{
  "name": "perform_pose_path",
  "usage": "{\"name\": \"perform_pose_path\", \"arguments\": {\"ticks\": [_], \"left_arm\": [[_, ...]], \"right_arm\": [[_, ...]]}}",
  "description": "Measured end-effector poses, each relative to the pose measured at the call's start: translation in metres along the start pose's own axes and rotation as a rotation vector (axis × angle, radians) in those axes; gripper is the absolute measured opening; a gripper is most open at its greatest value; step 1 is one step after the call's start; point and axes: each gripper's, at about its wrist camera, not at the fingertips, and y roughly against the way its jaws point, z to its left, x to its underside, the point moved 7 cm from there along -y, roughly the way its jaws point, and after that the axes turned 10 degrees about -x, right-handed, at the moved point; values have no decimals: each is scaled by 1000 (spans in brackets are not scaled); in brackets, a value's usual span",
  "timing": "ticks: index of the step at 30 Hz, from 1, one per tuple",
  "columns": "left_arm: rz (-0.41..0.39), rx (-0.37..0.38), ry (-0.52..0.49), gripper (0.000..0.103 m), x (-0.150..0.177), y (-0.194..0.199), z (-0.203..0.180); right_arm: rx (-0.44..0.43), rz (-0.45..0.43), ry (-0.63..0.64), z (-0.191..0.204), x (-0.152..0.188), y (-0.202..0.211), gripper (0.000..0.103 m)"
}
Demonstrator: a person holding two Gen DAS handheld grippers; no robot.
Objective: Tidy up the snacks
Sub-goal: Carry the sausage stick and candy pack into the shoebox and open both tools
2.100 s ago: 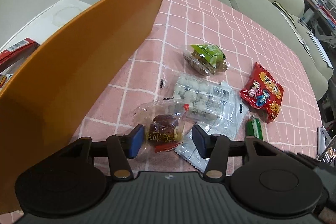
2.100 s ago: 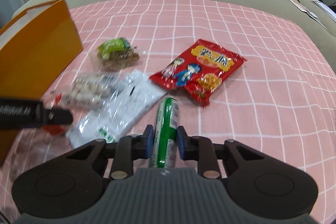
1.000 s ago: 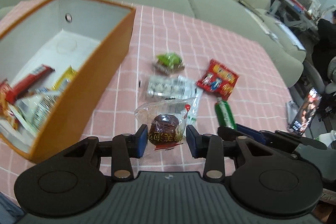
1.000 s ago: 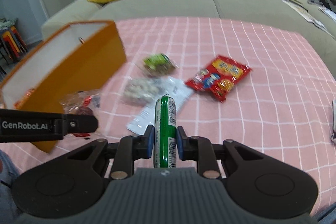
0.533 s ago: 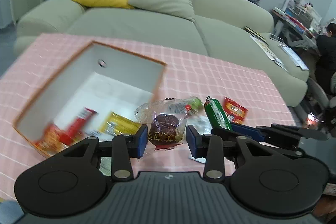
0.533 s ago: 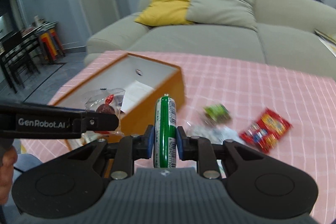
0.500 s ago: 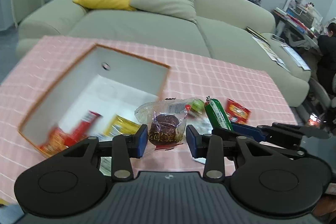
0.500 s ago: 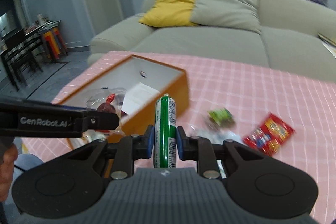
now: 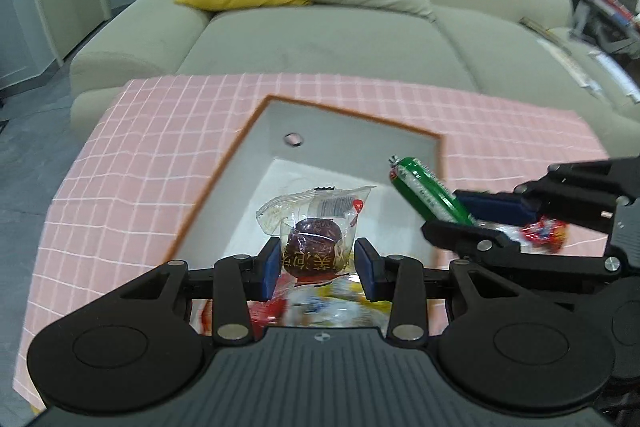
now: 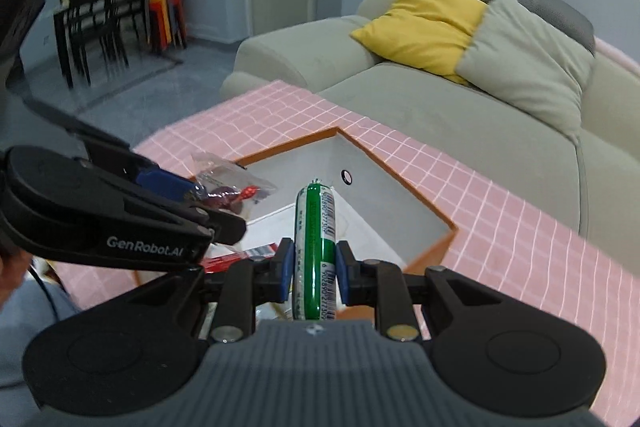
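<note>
1. I now have both grippers over the open box (image 9: pixel 240 163); a second ago they were out over the tabletop (image 9: pixel 132 155) with the loose snacks below them, so both loads have come across and up

2. My left gripper (image 9: pixel 318 263) is partly closed on the clear packet with the dark date (image 9: pixel 314 241); the pads press the wrapper from both sides, and the packet sticks up ahead of the fingers, above the white floor of the box

3. My right gripper (image 10: pixel 314 269) is clamped tight on the green sausage stick (image 10: pixel 316 247), which runs straight out along the fingers and points into the far corner of the box

4. In the left view the right gripper (image 9: pixel 484 217) sits just off to the side, the sausage (image 9: pixel 430 195) angled over the box's near wall

5. Snacks already lie in the box below my left fingers, blurred red and yellow wrappers (image 9: pixel 320 303)

6. My read: carrying is done for these two, and what remains is to let go so both drop inside; one red packet (image 9: pixel 544 233) shows under the right gripper, outside the box
</note>
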Motion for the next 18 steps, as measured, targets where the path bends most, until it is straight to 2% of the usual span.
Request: {"name": "perform_pose_path", "arguments": {"ticks": [10,18], "left_arm": [[105,-67,-54,44,9,-56,18],[145,-79,-104,44,18,-86,13]], "right_arm": [[43,188,213,0,0,-83,18],[43,304,328,-2,17,-120,18]]}}
